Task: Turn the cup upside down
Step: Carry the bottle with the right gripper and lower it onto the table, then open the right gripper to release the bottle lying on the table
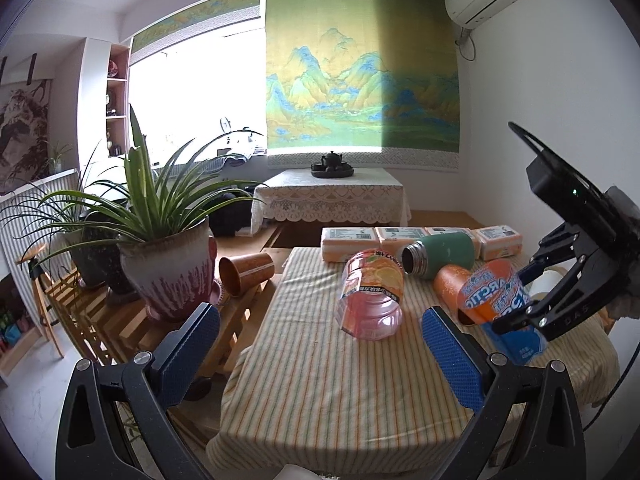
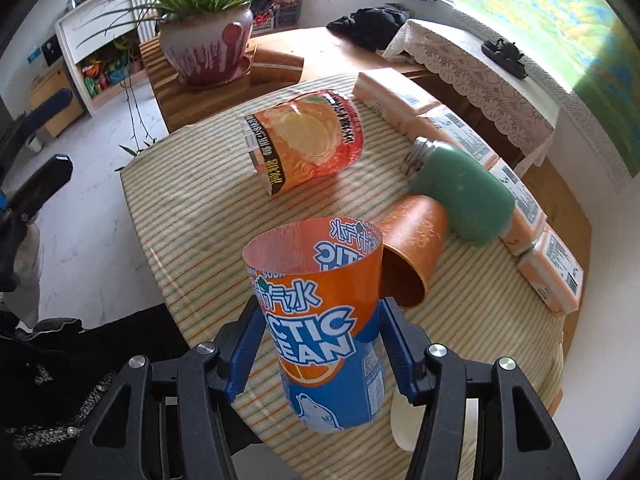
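Note:
My right gripper (image 2: 320,344) is shut on the orange and blue "Arctic Ocean" cup (image 2: 320,312) and holds it tilted above the striped tablecloth (image 2: 192,216), open mouth pointing away from me. In the left wrist view the same cup (image 1: 500,300) hangs in the right gripper (image 1: 520,308) over the table's right side. My left gripper (image 1: 320,344) is open and empty above the table's near left edge. An orange paper cup (image 2: 412,248) lies on its side just behind the held cup.
A pink clear jar (image 1: 370,296) and a green flask (image 1: 440,254) lie on the table. Tissue packs (image 1: 420,240) line the far edge. A potted plant (image 1: 168,256) and a brown cup (image 1: 246,272) sit on the wooden rack at left.

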Available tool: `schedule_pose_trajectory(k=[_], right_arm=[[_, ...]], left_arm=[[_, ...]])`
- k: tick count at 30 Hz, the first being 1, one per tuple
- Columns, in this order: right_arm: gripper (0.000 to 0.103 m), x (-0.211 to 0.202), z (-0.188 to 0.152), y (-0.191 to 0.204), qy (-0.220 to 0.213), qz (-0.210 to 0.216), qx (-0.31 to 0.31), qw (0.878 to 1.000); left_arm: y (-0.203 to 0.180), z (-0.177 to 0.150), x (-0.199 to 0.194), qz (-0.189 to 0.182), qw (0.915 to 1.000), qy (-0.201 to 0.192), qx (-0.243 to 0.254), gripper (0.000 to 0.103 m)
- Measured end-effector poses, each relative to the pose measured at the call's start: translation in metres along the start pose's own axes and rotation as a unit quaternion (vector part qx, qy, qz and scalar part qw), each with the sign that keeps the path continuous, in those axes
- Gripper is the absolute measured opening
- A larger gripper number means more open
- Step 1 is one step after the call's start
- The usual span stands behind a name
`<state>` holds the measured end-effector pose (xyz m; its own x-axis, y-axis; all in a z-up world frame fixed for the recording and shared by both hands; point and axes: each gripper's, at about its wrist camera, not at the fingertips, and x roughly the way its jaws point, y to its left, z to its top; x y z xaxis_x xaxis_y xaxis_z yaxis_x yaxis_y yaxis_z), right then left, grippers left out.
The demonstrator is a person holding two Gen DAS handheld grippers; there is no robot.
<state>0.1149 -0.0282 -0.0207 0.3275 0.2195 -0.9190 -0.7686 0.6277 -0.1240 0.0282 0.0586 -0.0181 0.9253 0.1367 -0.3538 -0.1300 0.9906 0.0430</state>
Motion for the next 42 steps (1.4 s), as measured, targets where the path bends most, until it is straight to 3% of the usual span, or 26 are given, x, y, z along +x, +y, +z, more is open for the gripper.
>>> schedule_pose_trajectory(k=[7, 12, 18, 24, 28, 32, 36, 39, 42], right_arm=[[0.054, 0.026, 0.01, 0.026, 0.017, 0.001, -0.04, 0.999], [0.058, 0.041, 0.013, 0.028, 0.019, -0.003, -0.039, 0.999], [0.062, 0.031, 0.012, 0.026, -0.006, -0.001, -0.035, 0.999], [0.067, 0.015, 0.012, 0.018, -0.041, 0.009, -0.021, 0.999], [0.067, 0.0, 0.007, 0.014, -0.068, 0.012, 0.003, 0.998], [0.067, -0.023, -0.011, -0.004, -0.11, 0.014, 0.066, 0.992], [0.067, -0.041, -0.045, -0.019, -0.141, 0.008, 0.13, 0.981], [0.067, -0.052, -0.073, -0.024, -0.157, 0.0, 0.167, 0.973], [0.067, -0.062, -0.102, -0.028, -0.171, -0.014, 0.203, 0.964]], left_arm=[[0.02, 0.001, -0.002, 0.014, 0.9998, 0.003, -0.015, 0.102], [0.017, -0.003, 0.008, 0.002, 0.9998, 0.02, -0.004, 0.102], [0.003, 0.003, 0.022, -0.061, 0.9963, 0.046, 0.039, 0.102], [-0.008, 0.009, 0.039, -0.132, 0.9852, 0.097, 0.052, 0.102], [-0.019, 0.009, 0.048, -0.185, 0.9706, 0.131, 0.08, 0.102], [-0.041, 0.013, 0.051, -0.222, 0.9524, 0.145, 0.15, 0.102], [-0.078, 0.014, 0.053, -0.252, 0.9199, 0.158, 0.256, 0.102], [-0.11, 0.011, 0.052, -0.271, 0.8874, 0.157, 0.339, 0.102], [-0.138, 0.011, 0.053, -0.292, 0.8591, 0.159, 0.39, 0.102]])
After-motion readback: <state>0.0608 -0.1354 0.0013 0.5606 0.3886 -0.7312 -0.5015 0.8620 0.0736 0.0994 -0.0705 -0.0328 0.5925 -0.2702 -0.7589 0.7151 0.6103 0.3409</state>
